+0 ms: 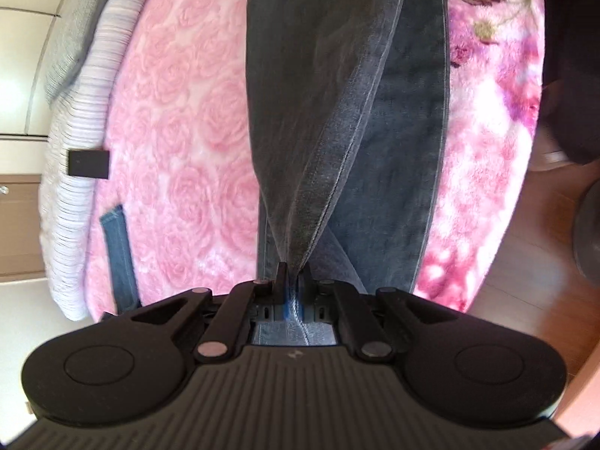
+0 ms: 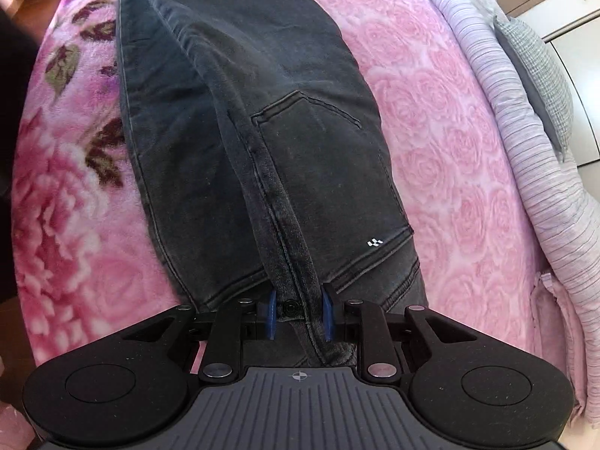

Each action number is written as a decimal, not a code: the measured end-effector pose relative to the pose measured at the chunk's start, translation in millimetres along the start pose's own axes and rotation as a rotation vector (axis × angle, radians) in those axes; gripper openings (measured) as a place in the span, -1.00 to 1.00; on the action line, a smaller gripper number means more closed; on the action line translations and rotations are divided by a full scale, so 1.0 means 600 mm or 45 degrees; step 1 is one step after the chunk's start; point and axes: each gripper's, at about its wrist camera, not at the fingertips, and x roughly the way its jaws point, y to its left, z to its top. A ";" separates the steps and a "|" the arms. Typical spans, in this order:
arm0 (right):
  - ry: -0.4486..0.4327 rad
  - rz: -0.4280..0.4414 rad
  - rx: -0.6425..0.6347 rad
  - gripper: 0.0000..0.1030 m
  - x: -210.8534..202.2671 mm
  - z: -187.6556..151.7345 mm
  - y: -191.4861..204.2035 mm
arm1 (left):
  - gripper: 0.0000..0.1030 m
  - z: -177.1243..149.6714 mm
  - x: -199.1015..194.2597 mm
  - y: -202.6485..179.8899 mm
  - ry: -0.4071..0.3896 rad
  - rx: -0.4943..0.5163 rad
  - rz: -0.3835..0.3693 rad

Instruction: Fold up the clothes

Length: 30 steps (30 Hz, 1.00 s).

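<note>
One pair of dark grey jeans (image 1: 337, 105) lies lengthwise on the bed, stretched between two grippers; the denim is faded, with raised double-stitched seams. Left gripper (image 1: 294, 281) has its jaws nearly closed, pinching a bunched fold of leg fabric that rises into a ridge; paler inside denim shows between the fingers (image 1: 280, 275). Right gripper (image 2: 298, 313) has its jaws part open, blue pads (image 2: 270, 315) either side of the waistband end, one round dark button between them; whether the pads actually press the cloth I cannot tell. One back pocket (image 2: 330, 172) in the right wrist view, five-sided, with a small white logo at its corner. Two blankets: one pale pink fleece (image 1: 180, 142) embossed with roses, one plush floral blanket (image 1: 487, 120) in magenta with green leaves; the jeans lie along where they meet. One striped lilac quilt (image 1: 71, 202), ribbed, bunched along the bed edge, one grey checked pillow (image 2: 540, 75) beside it. One blue denim strip (image 1: 122, 255) lies on the fleece, apart from the jeans. One small black rectangle (image 1: 89, 164) sits at the quilt's edge. Wood floor (image 1: 532, 262) beside the bed.
</note>
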 end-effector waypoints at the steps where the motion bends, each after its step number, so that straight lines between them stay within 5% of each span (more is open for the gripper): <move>1: 0.001 -0.022 -0.001 -0.56 -0.001 0.002 0.000 | -0.96 -0.003 -0.001 -0.003 -0.006 0.013 0.058; 8: 0.029 -0.159 0.101 -0.55 -0.039 0.019 0.031 | -0.96 -0.045 -0.031 -0.016 -0.063 0.078 0.440; 11: 0.088 -0.135 0.072 -0.55 -0.016 0.023 0.080 | -0.88 -0.056 -0.001 -0.079 -0.051 0.024 0.281; 14: 0.184 -0.080 0.039 -0.54 0.020 0.024 0.117 | -0.77 -0.064 0.032 -0.161 0.044 0.120 0.055; 18: 0.274 -0.031 0.087 -0.55 0.026 0.042 0.121 | -0.78 -0.084 -0.001 -0.161 0.109 -0.216 -0.097; 21: 0.332 0.010 0.053 -0.54 0.023 0.052 0.122 | -0.77 -0.115 -0.027 -0.132 0.170 -0.461 -0.112; 22: 0.349 0.016 0.042 -0.47 0.022 0.055 0.123 | -0.77 -0.126 -0.032 -0.111 0.177 -0.539 -0.103; 24: 0.379 0.044 0.019 0.07 0.021 0.064 0.126 | -0.75 -0.149 -0.043 -0.070 0.191 -0.698 -0.084; 26: 0.360 0.068 -0.029 0.36 0.014 0.077 0.134 | -0.58 -0.177 -0.049 -0.025 0.194 -0.874 -0.051; 30: 0.253 0.136 -0.064 0.38 -0.011 0.138 0.138 | -0.50 -0.257 -0.037 0.076 0.081 -1.347 -0.117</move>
